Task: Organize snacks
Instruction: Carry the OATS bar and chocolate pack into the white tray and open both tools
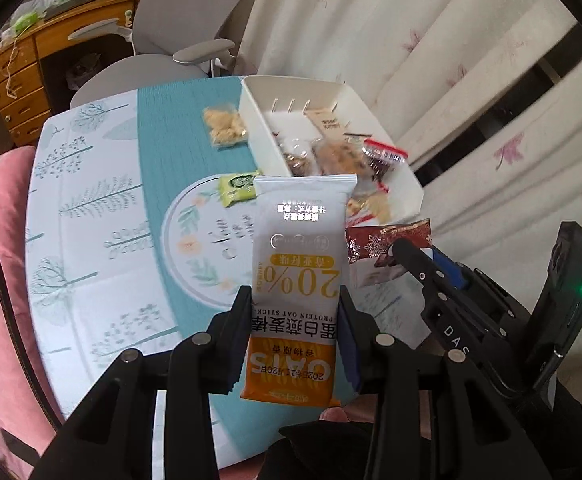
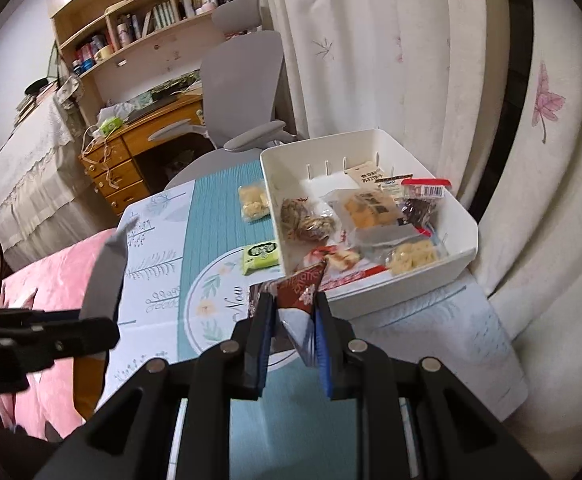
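Left claw (image 1: 295, 332) clamped on oat bar (image 1: 303, 280), lifted clear for transfer. Right claw (image 2: 293, 316) clamped on red packet (image 2: 305, 286); white bin (image 2: 423, 280) just ahead, destination for both

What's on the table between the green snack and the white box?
Nothing; in the right wrist view, only bare tablecloth separates the green snack from the white box.

One bin (image 2: 467, 240), two loose table snacks (image 2: 261, 256).

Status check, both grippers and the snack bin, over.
Left gripper shut on white-and-orange oat bar packet. Right gripper shut on dark red snowflake wrapper. White plastic bin part full; path clear.
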### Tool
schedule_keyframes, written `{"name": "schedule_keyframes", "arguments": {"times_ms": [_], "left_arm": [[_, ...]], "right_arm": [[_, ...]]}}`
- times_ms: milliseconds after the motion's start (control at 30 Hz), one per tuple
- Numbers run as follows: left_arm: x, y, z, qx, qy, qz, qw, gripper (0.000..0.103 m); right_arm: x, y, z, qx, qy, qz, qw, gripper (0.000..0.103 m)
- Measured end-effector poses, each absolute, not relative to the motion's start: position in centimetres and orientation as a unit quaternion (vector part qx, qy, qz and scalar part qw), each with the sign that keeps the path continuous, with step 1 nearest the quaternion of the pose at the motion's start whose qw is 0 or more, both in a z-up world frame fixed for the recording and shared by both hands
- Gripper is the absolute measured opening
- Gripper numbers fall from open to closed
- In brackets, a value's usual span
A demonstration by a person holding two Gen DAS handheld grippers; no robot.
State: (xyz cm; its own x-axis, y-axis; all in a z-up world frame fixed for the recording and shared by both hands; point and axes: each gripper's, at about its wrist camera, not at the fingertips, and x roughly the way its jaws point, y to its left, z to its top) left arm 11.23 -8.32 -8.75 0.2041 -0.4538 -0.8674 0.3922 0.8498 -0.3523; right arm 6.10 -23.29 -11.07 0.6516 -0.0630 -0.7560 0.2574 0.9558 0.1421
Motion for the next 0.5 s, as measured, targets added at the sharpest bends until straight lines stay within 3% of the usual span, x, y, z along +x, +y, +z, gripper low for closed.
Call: {"name": "schedule_keyframes", "arguments": {"times_ms": [500], "left_arm": [[13.5, -20.9, -9.4, -0.057, 0.554, -0.239, 0.796, 0.038]], "right_arm": [[9.9, -35.6, -10.6, 0.081, 0.405, -0.013, 0.911, 0.017]]}}
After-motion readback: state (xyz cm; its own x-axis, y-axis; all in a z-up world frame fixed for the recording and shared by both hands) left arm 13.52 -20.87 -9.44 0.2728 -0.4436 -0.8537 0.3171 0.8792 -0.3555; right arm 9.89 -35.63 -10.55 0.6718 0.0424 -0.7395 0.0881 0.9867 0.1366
